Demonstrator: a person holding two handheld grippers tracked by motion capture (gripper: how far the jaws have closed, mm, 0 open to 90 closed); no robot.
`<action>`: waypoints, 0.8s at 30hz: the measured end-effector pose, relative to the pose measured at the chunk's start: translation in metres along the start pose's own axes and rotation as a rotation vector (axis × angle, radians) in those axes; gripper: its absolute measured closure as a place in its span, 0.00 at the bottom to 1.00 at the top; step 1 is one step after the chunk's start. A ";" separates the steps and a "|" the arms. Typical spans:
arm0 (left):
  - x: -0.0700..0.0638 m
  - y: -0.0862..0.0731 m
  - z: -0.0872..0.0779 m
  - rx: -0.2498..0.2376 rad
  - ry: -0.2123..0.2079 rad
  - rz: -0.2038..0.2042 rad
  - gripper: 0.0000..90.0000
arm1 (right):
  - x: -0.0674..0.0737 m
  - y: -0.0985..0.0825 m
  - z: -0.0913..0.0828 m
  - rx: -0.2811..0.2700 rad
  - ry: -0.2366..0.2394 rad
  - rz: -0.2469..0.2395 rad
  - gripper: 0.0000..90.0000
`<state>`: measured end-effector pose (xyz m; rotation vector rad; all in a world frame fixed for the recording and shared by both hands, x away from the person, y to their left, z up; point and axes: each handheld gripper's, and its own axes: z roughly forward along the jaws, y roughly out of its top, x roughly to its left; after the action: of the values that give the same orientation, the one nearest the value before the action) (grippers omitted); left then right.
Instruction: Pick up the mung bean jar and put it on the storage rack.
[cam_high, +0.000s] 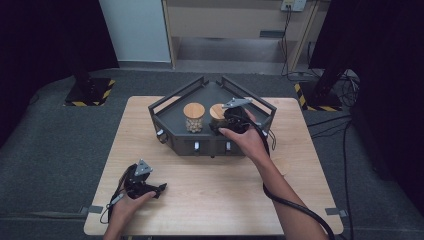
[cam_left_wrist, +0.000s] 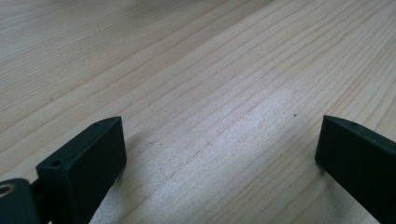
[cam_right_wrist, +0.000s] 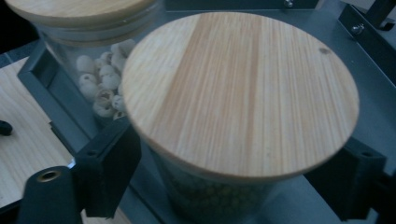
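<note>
Right gripper around a lidded jar in the tray; left gripper idle on the worktop.

The glass jar (cam_right_wrist: 219, 196) with the round wooden lid (cam_right_wrist: 240, 91) stands inside the dark metal tray (cam_high: 165, 111) at the far middle of the worktop (cam_high: 215, 200), just beside a second lidded jar (cam_high: 194, 117) of pale round pieces. The right gripper (cam_high: 220, 127) reaches in over the tray's front wall, its jaws standing either side of the jar below the lid; they seem parted from the glass, so the jar looks set down there rather than gripped. The right gripper view gives the jar's contents and that gap, which the high view hides behind the hand. The left gripper (cam_high: 161, 189) rests near the front left edge, and its own view shows the jaws spread wide over bare wood grain.
</note>
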<state>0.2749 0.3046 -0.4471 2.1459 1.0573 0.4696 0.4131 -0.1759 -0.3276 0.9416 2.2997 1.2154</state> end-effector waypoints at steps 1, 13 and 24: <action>0.000 0.000 0.000 0.000 0.000 0.000 0.01 | 0.000 0.000 0.000 0.001 0.000 -0.004 0.16; 0.000 0.000 0.000 0.000 0.001 -0.001 0.01 | -0.003 -0.005 -0.010 -0.013 0.001 0.013 0.06; 0.000 0.000 0.000 0.000 0.002 -0.002 0.01 | -0.002 -0.011 -0.022 -0.026 0.011 0.007 0.05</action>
<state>0.2745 0.3043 -0.4471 2.1443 1.0600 0.4708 0.3975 -0.1949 -0.3249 0.9364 2.2852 1.2532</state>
